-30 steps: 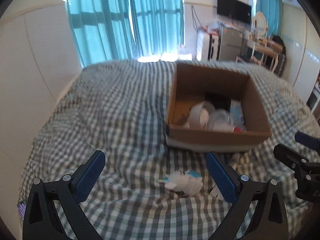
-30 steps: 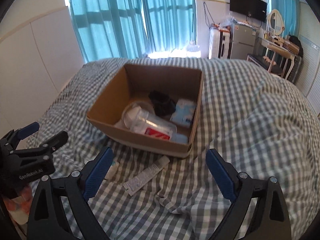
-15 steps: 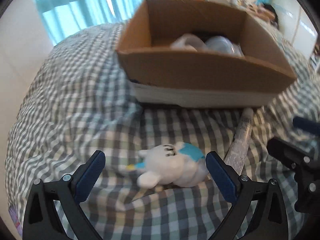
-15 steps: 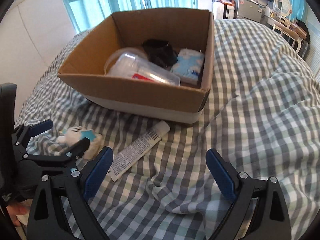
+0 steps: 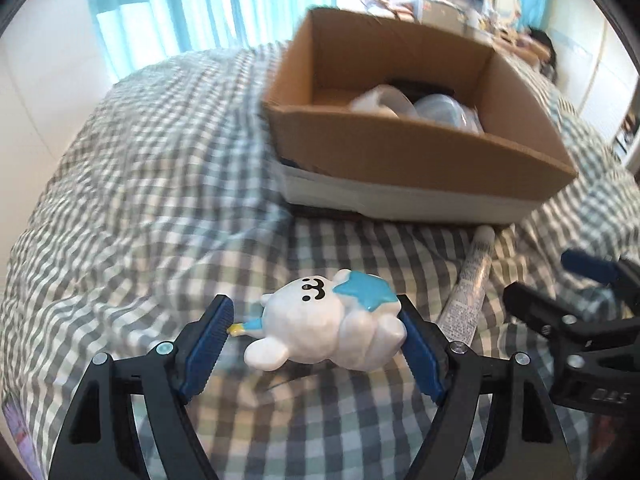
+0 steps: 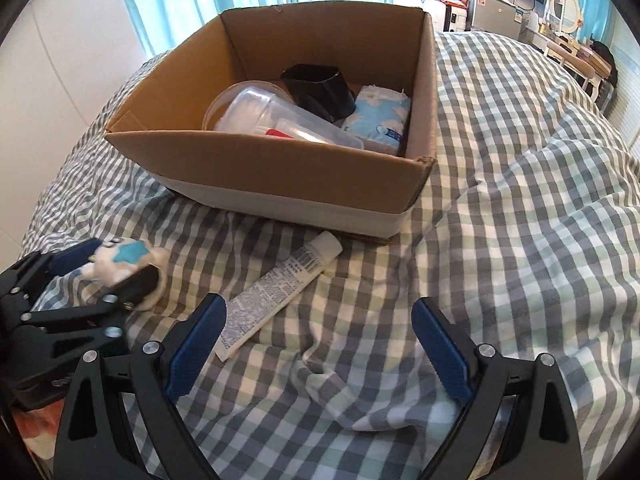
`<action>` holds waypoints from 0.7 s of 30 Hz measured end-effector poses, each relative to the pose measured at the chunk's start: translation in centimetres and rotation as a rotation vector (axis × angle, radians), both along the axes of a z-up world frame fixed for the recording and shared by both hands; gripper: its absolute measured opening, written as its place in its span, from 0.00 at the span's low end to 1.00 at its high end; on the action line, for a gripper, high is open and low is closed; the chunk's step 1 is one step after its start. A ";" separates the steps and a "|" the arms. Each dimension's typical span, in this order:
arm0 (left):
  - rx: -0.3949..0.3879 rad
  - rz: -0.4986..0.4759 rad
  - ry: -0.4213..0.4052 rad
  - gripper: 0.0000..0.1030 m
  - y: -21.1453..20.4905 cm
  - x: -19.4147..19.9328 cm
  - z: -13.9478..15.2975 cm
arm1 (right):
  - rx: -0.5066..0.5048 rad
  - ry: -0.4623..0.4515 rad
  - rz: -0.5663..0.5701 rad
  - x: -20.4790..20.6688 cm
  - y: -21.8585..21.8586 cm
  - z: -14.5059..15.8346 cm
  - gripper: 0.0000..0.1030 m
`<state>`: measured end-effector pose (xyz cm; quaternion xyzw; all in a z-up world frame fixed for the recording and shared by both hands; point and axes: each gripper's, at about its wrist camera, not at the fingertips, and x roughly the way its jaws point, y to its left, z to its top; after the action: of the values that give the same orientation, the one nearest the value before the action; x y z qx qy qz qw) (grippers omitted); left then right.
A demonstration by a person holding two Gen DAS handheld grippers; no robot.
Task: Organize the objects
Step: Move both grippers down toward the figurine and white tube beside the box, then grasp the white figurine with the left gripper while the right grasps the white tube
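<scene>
A white toy figure with a blue star (image 5: 328, 328) lies on the checked bedspread between the fingers of my left gripper (image 5: 316, 344). The right pad touches it; the left pad stands a little apart, so the gripper is open around it. The toy also shows in the right wrist view (image 6: 128, 268). A white tube (image 6: 280, 292) lies on the bedspread in front of the cardboard box (image 6: 280, 172). My right gripper (image 6: 320, 344) is open and empty just short of the tube. The tube shows in the left wrist view too (image 5: 468, 284).
The box (image 5: 420, 160) holds a clear plastic container (image 6: 280, 120), a black cup (image 6: 320, 92) and a blue-and-white pack (image 6: 380, 120). Bedspread folds (image 6: 360, 392) rise under the right gripper. A wall panel runs along the left, curtains and furniture stand behind.
Both grippers have moved down and forward toward the bed. My left gripper has closed in around the toy; my right gripper has come up to the tube, still wide open.
</scene>
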<state>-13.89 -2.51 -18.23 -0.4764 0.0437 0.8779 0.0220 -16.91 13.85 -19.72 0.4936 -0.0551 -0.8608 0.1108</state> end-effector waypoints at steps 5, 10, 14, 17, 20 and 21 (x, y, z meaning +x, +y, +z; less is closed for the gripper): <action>0.015 0.075 0.021 0.80 -1.5 0.0 1.0 | 0.004 -0.002 0.018 -1.1 -2.1 -0.5 0.88; 0.022 0.079 0.007 0.80 -1.8 -0.3 0.5 | 0.037 -0.023 0.004 -2.8 -3.7 -2.1 0.64; 0.022 0.071 -0.005 0.80 -1.4 -0.3 0.3 | 0.027 -0.076 -0.017 -3.8 -3.6 -4.0 0.57; 0.015 0.054 -0.020 0.80 -1.4 -0.7 -0.2 | 0.052 -0.066 0.001 -3.7 -4.1 -4.3 0.50; 0.012 0.044 -0.014 0.80 -1.4 -0.5 0.0 | 0.056 -0.061 0.017 -3.4 -4.2 -4.1 0.44; 0.010 0.043 -0.014 0.80 -1.3 -0.4 0.0 | 0.049 -0.063 0.018 -3.3 -4.1 -4.1 0.42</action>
<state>-14.30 -3.84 -18.20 -0.4831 0.0286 0.8751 0.0058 -20.17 9.75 -23.85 0.5235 -0.0330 -0.8450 0.1045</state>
